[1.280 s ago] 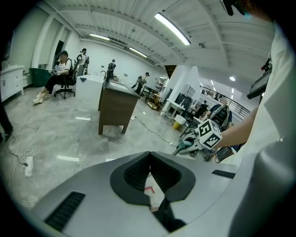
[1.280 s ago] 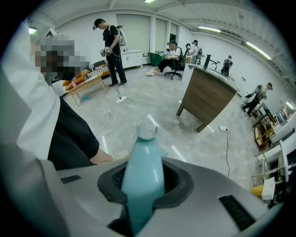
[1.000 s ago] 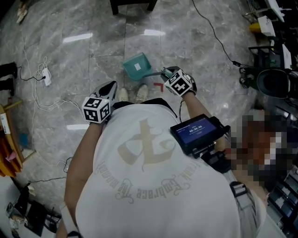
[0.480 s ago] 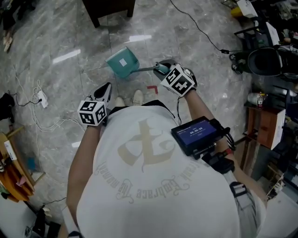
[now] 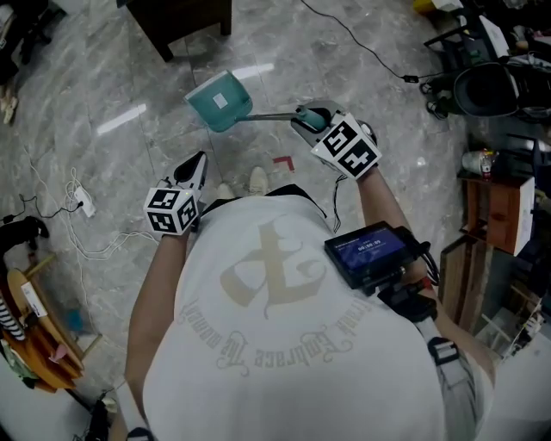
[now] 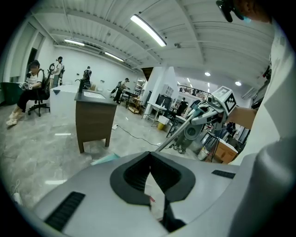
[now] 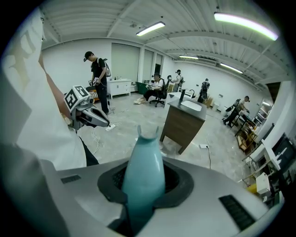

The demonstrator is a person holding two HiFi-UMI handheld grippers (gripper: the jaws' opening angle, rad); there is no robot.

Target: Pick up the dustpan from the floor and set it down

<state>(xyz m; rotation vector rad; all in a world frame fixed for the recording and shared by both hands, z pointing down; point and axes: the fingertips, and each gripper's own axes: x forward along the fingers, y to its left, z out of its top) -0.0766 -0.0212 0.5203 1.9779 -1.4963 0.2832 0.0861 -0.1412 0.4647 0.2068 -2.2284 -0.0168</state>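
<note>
The teal dustpan (image 5: 219, 102) hangs above the grey floor on its thin metal rod (image 5: 267, 117). My right gripper (image 5: 306, 119) is shut on the pan's teal handle grip (image 7: 143, 171), which stands up between the jaws in the right gripper view. In the left gripper view a corner of the pan (image 6: 105, 159) and the slanting rod (image 6: 173, 136) show past the jaws. My left gripper (image 5: 196, 164) hangs lower at the left, apart from the dustpan. Its jaws (image 6: 149, 159) meet at the tips with nothing between them.
A dark wooden cabinet (image 5: 176, 21) stands beyond the pan. White cables (image 5: 77, 202) trail over the floor at left. Shelves and equipment (image 5: 495, 86) crowd the right side. A red floor mark (image 5: 282, 163) lies by the person's shoes (image 5: 241, 183). People stand and sit further off (image 7: 97, 69).
My right gripper has risen with the dustpan, which has come up off the floor and swung further away. The left gripper has shifted only a little.
</note>
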